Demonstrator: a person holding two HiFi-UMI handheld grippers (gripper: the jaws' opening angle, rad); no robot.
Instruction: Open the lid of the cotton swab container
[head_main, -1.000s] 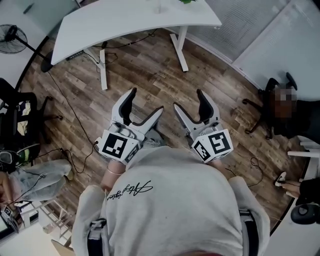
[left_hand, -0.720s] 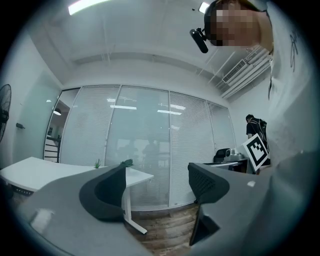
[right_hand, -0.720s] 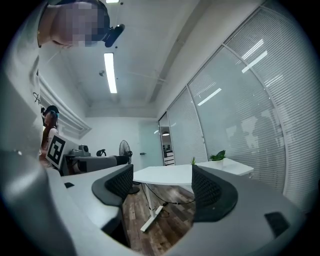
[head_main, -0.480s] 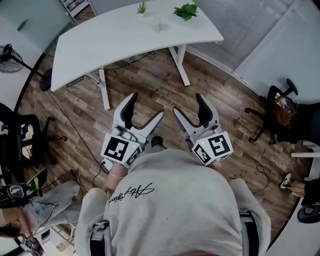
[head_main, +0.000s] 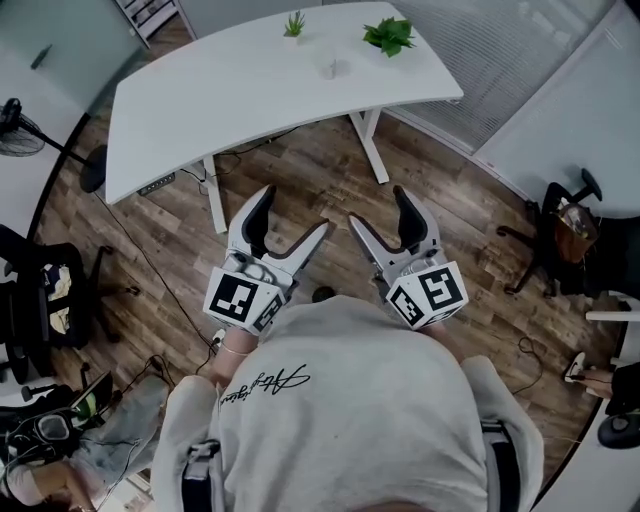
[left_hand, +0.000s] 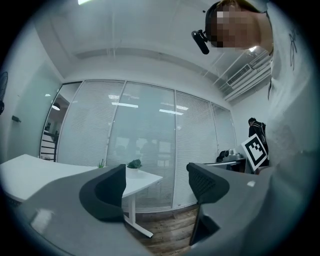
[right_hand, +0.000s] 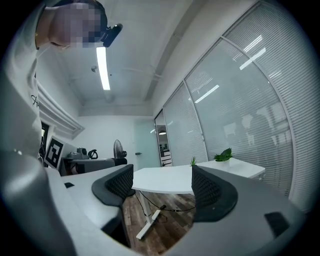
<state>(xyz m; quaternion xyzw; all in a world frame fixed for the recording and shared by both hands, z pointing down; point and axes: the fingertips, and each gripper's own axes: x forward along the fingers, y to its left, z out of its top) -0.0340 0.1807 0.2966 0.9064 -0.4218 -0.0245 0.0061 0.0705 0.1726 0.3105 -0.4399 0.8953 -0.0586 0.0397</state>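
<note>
My left gripper and right gripper were spread, with nothing between the jaws. The table stood well ahead of them, so I judged a square approach the first requirement.

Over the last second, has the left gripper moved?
Yes. The left gripper has advanced toward the white table; the gap between them has shrunk.
</note>
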